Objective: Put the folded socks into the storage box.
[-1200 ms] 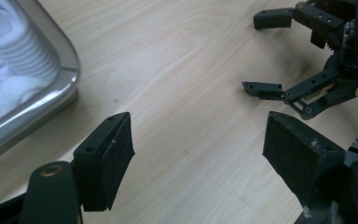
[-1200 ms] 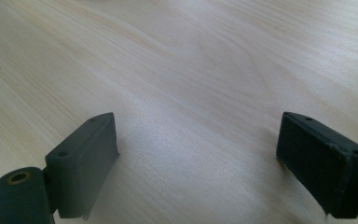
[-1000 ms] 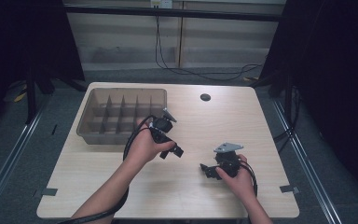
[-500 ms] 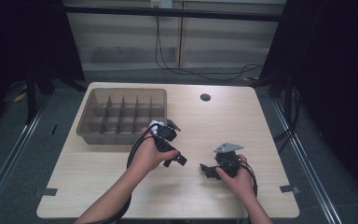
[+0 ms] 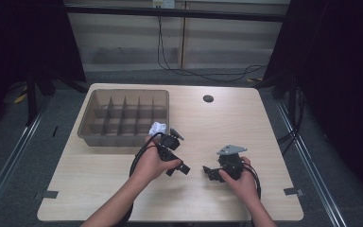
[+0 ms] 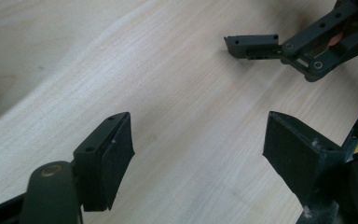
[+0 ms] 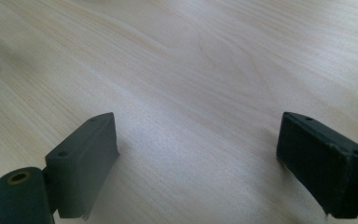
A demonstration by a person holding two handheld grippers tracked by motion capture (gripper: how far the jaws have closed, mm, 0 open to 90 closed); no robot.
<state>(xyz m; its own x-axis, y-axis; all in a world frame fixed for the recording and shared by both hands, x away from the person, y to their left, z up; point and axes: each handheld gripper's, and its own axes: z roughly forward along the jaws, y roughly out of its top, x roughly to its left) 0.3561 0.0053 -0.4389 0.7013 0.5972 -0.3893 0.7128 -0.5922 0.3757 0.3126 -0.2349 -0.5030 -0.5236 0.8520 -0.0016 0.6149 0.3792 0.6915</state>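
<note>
High view: both grippers rest low over the counter (image 5: 99,170), the left gripper (image 5: 178,169) near a white crumpled thing (image 5: 157,127) at the divided tray (image 5: 87,124).

Left gripper view: jaws spread, empty; the right gripper (image 6: 279,46) lies beyond.

Right gripper view: jaws spread over bare wood.

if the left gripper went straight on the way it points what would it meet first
Probably the right gripper: from the left gripper, jaws open, bare table lies ahead, then the other's jaw tip slightly right of centre. Depth is unclear.

White crumpled lump (image 5: 157,127): at the divided brown plastic tray's (image 5: 94,105) five o'clock corner; we cannot identify it.
Our forearms: cut off at six o'clock.
</note>
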